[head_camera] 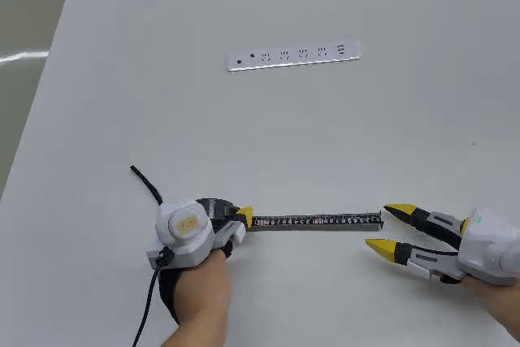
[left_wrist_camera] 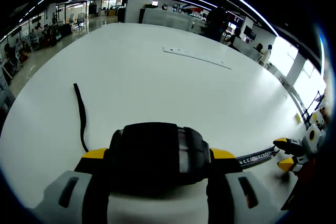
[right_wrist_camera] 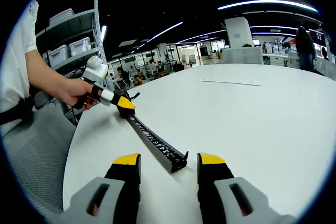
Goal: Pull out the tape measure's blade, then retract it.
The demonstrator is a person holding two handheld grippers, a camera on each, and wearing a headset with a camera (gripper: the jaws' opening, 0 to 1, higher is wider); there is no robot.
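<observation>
Tape measure case [left_wrist_camera: 157,150] sits pinched between the jaws of the left gripper [head_camera: 234,229], low on the white bench [head_camera: 341,144]. Its blade [head_camera: 317,221] lies extended flat along the bench. The blade's end sits at the mouth of the right gripper [head_camera: 378,226], whose jaws are spread and clear of it. A power strip [head_camera: 292,55] lies well beyond.

On the table [head_camera: 244,136], the tape measure [head_camera: 215,205] lies left, its blade [head_camera: 317,221] running right, power strip [head_camera: 293,55] behind.
</observation>
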